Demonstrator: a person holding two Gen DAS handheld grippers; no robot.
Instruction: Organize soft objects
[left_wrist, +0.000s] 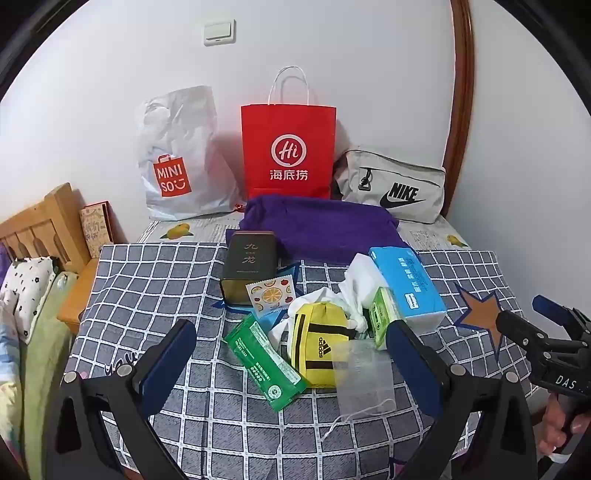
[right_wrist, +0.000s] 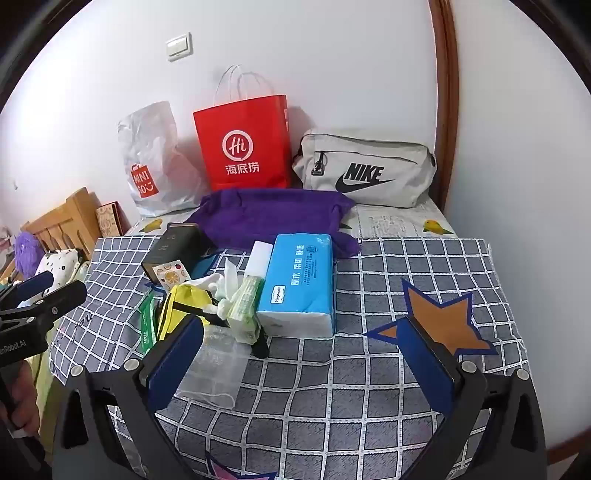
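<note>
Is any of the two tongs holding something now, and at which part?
Nothing is held. The left tongs and the right tongs both stand wide open above the checked cloth, pressing on nothing.

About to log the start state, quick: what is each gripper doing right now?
Left gripper: open, holding nothing, above the yellow pouch.
Right gripper: open, holding nothing, above the checked cloth.

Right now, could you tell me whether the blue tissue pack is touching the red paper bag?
Apart. In the right wrist view the blue tissue pack lies on the checked cloth, and the purple towel fills the space between it and the red paper bag by the wall.
</note>
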